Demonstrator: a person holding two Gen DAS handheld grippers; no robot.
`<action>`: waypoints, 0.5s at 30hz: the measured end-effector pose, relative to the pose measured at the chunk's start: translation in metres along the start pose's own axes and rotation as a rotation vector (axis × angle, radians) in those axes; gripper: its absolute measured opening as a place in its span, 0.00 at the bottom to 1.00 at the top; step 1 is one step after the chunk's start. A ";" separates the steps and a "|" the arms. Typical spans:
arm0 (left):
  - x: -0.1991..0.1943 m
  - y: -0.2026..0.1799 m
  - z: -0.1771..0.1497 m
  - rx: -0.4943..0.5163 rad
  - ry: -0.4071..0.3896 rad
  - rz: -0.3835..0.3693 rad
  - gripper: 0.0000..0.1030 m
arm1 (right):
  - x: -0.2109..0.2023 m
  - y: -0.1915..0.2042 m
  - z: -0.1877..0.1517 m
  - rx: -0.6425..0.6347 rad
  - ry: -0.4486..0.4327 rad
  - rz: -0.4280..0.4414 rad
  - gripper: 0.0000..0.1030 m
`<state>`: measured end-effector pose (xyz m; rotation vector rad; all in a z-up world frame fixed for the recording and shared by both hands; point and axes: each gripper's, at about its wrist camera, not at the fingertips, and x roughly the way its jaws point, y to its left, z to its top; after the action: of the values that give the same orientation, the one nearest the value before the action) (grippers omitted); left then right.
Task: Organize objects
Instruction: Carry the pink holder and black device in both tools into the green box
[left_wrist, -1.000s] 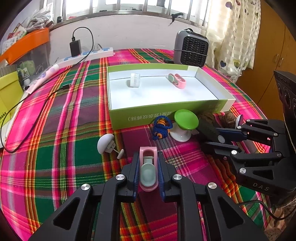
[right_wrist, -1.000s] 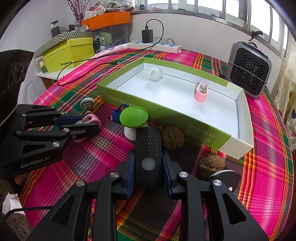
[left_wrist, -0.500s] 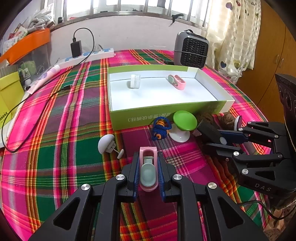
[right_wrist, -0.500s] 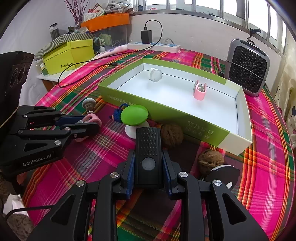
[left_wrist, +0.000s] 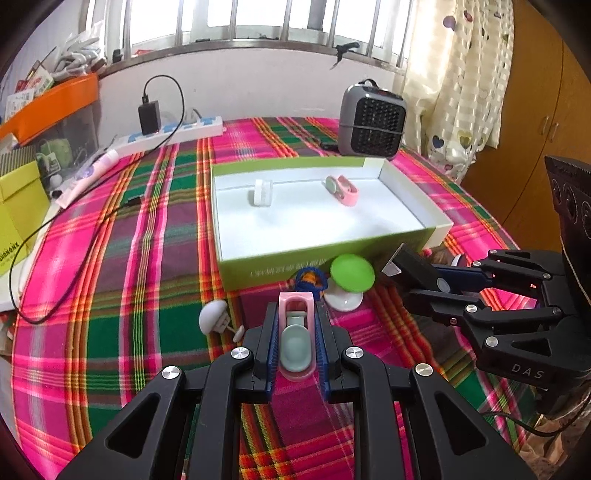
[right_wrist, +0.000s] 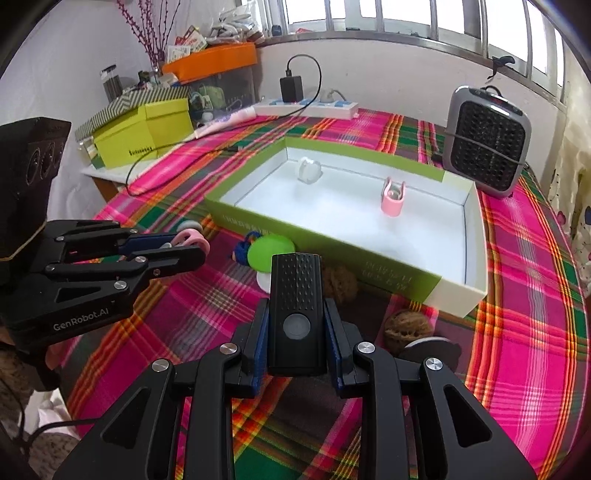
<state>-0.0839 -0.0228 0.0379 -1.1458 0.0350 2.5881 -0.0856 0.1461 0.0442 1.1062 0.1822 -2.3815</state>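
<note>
Both grippers are loaded: my left gripper (left_wrist: 295, 350) is clamped on a pink clip (left_wrist: 296, 334), and my right gripper (right_wrist: 295, 325) is clamped on a black remote (right_wrist: 295, 295), each near me above the plaid cloth. Just beyond stand the green mushroom toy (left_wrist: 352, 274) and blue knit toy (left_wrist: 309, 280), then the green box (left_wrist: 258, 267). Carrying either item low, I could knock the mushroom or catch the box's near wall.

1. The box (left_wrist: 325, 254) lies on the table (left_wrist: 110, 280) ahead of me, with a clip (left_wrist: 341, 190) and a small roll (left_wrist: 263, 192) inside near its far wall.
2. Before its near wall stand the mushroom toy (left_wrist: 351, 275) and a knitted toy (left_wrist: 309, 282), side by side.
3. Two walnuts (right_wrist: 406, 326) lie right of those.
4. A heater (right_wrist: 487, 142) stands behind the box; a power strip (right_wrist: 306, 107) lies far back.
</note>
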 end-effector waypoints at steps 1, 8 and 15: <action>-0.001 0.000 0.001 0.002 -0.002 0.001 0.15 | -0.001 -0.001 0.002 0.002 0.000 -0.003 0.27; 0.000 0.001 0.020 -0.002 -0.017 0.000 0.15 | -0.001 -0.008 0.009 0.011 0.001 -0.033 0.27; 0.011 -0.002 0.044 0.003 -0.020 -0.024 0.15 | 0.000 -0.026 0.025 0.046 -0.005 -0.068 0.27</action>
<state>-0.1221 -0.0115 0.0597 -1.1131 0.0202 2.5771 -0.1153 0.1611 0.0585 1.1314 0.1665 -2.4595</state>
